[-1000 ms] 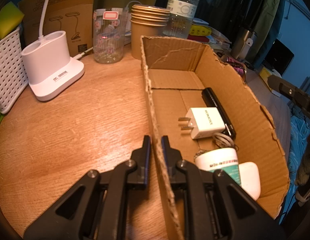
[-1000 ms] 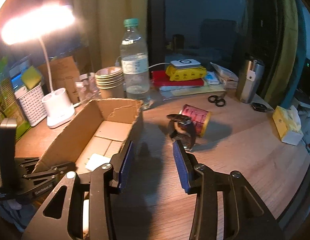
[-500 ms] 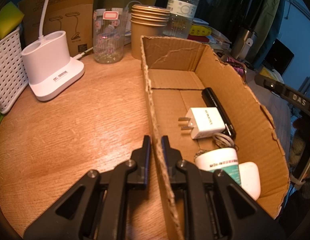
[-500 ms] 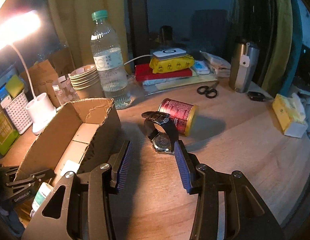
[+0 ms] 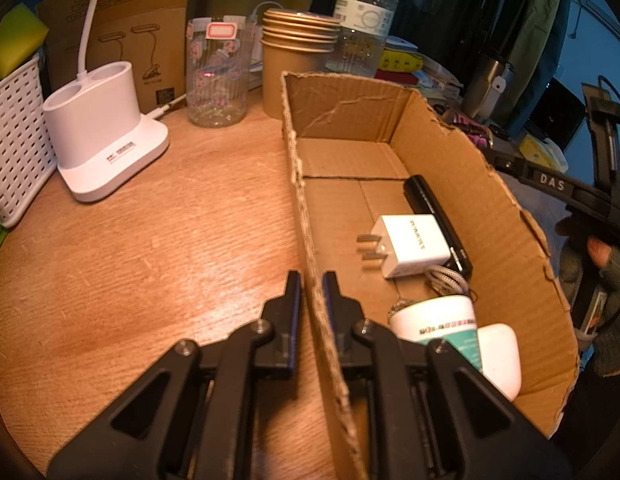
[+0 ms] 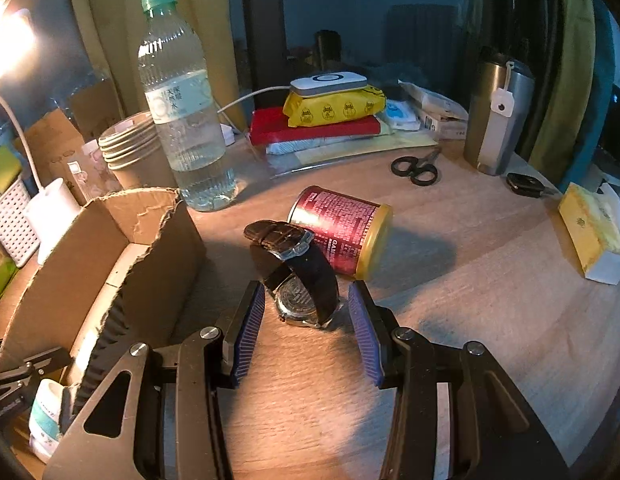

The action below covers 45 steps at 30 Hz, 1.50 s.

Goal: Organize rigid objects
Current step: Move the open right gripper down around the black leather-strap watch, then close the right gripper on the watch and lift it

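Left wrist view: left gripper clamps the cardboard box wall, best held steady; inside lie one charger, one black bar, one jar and one white case. Right wrist view: right gripper stands parted, untouching, around one watch on the table beside the box; centre on its case before closing, clear of the one red can.

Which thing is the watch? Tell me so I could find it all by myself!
Find the torn cardboard box on the wooden table. Just to its right, in front of the red can lying on its side, sits the watch, between the open fingers of the right gripper. It is the only thing there with a dark leather strap looped over a round metal case.
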Tool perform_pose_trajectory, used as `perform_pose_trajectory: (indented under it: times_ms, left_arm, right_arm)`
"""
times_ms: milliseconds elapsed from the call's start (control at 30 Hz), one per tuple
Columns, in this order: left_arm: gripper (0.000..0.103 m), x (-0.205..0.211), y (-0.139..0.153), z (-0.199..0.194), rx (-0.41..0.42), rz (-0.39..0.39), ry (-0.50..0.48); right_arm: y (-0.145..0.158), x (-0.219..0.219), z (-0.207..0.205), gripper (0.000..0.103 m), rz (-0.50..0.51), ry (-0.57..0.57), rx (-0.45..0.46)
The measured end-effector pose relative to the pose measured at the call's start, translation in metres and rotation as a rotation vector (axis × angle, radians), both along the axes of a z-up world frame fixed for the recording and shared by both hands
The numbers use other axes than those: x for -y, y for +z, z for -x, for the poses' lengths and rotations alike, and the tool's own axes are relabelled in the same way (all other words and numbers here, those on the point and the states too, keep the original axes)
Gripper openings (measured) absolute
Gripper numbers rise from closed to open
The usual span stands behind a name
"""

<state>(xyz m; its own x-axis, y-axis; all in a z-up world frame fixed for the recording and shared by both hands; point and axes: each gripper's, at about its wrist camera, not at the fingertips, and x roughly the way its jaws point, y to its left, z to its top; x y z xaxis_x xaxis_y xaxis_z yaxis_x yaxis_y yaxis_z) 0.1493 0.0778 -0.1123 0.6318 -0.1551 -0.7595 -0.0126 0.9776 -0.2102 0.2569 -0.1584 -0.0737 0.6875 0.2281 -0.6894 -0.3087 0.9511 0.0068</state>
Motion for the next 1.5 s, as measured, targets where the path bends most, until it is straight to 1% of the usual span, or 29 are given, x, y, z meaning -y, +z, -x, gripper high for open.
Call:
perform_pose_trajectory:
  times_ms: [400,600,767,833,933,967,1000,1133,1200,1333,1467,1500]
  left_arm:
    - [0.012,0.0,0.0,0.0,0.0,0.0,0.0]
    - [0.012,0.0,0.0,0.0,0.0,0.0,0.0]
    - [0.012,0.0,0.0,0.0,0.0,0.0,0.0]
    - [0.012,0.0,0.0,0.0,0.0,0.0,0.0]
    - [0.012,0.0,0.0,0.0,0.0,0.0,0.0]
    - [0.012,0.0,0.0,0.0,0.0,0.0,0.0]
    - [0.012,0.0,0.0,0.0,0.0,0.0,0.0]
    - [0.012,0.0,0.0,0.0,0.0,0.0,0.0]
    - [0.012,0.0,0.0,0.0,0.0,0.0,0.0]
    - [0.012,0.0,0.0,0.0,0.0,0.0,0.0]
    - [0.012,0.0,0.0,0.0,0.0,0.0,0.0]
    - [0.012,0.0,0.0,0.0,0.0,0.0,0.0]
  right_arm:
    - [-0.008,-0.001,-0.016,0.046,0.009,0.015,-0.025]
    - [-0.011,-0.003,-0.017,0.046,0.006,0.025,-0.023]
    - [-0.014,-0.008,-0.015,0.046,0.034,0.038,-0.019]
    - [-0.014,-0.01,-0.013,0.044,0.05,0.036,-0.011]
    - [-0.014,-0.008,-0.014,0.034,0.055,0.026,-0.007]
    - [-0.014,-0.007,-0.014,0.028,0.054,0.023,-0.007]
    - [-0.014,-0.006,-0.013,0.026,0.053,0.023,-0.008]
    - [-0.015,-0.006,-0.013,0.025,0.058,0.024,-0.002]
    - [-0.015,-0.006,-0.013,0.02,0.067,0.018,0.004]
    - [-0.014,-0.005,-0.012,0.018,0.07,0.009,0.023]
    - [-0.01,-0.004,-0.009,0.008,0.072,0.011,0.046]
    - [-0.01,-0.005,-0.008,0.008,0.074,0.013,0.047]
